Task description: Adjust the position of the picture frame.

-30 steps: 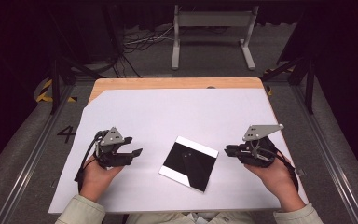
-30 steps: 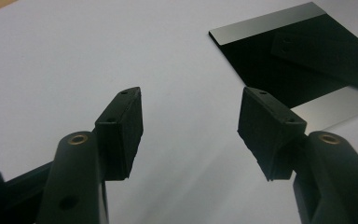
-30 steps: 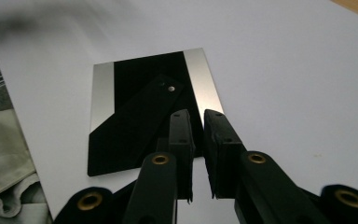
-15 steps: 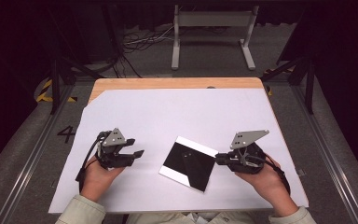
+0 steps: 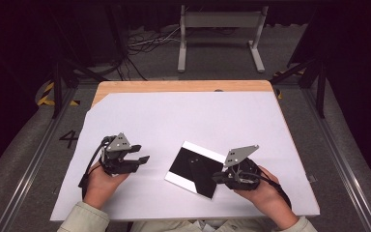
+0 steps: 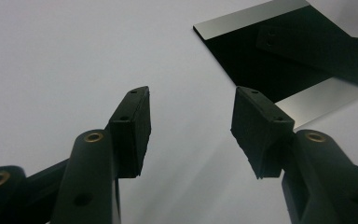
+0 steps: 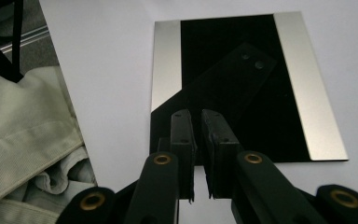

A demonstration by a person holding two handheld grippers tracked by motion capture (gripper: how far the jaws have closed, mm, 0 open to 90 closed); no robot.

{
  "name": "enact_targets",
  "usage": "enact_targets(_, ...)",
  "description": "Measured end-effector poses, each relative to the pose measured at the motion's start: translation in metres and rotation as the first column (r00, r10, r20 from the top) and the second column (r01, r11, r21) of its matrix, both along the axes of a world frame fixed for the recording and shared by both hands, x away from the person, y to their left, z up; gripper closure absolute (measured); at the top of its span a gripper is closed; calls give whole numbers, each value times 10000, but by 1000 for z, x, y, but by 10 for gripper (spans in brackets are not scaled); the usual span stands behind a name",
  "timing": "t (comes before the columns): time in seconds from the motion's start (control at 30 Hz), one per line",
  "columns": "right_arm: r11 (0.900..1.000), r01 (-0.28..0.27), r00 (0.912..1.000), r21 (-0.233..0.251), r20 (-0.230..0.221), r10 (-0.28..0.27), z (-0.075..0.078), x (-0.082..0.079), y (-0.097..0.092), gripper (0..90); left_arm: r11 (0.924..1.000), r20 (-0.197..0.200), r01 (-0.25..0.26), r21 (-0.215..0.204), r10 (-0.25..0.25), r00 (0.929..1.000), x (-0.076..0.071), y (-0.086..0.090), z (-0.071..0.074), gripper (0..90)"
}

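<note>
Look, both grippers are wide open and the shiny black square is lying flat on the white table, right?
Not quite. Just the left gripper is wide open. The right gripper has its jaws almost shut, with a thin slit between them and nothing inside, as the right gripper view shows. The shiny black square does lie flat on the white table.

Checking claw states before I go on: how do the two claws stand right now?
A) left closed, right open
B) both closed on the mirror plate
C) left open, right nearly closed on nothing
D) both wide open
C: the left claw has its jaws spread wide above the white sheet, while the right claw leaves only a thin empty gap, poised at the edge of the mirror plate.
</note>
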State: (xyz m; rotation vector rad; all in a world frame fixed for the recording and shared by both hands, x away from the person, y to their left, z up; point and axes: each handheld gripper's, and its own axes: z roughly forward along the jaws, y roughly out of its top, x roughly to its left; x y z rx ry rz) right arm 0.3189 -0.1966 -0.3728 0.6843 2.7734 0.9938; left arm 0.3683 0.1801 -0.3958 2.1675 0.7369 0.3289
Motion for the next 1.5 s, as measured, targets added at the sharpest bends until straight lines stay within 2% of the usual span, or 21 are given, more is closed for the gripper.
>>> enact_targets(0.33,9982,-463,9978,-372,-488,444,-17,-6,10,853,10000,-61,60,61,-59,10000,0,-1,0,480)
enact_targets(0.63,9919,-1066,9918,-690,-784,1011,-28,-11,20,895,9999,-64,116,103,-115,9999,0,-2,-1,482)
enact_targets(0.97,9867,-1350,9854,-905,-1162,1242,-38,-15,29,897,9998,-96,137,120,-135,9999,0,-3,-1,482)
enact_targets(1.23,9805,-1579,9808,-1174,-1342,1418,-45,-15,34,898,9998,-79,147,159,-146,9999,0,-3,-2,481)
enact_targets(1.33,9755,-1637,9810,-1470,-1286,1452,-49,-16,36,897,9998,-103,155,153,-153,9998,1,-3,-2,475)
enact_targets(1.5,9732,-1602,9823,-1648,-1236,1407,-51,-16,38,898,9998,-82,146,124,-145,9999,0,-3,-2,471)
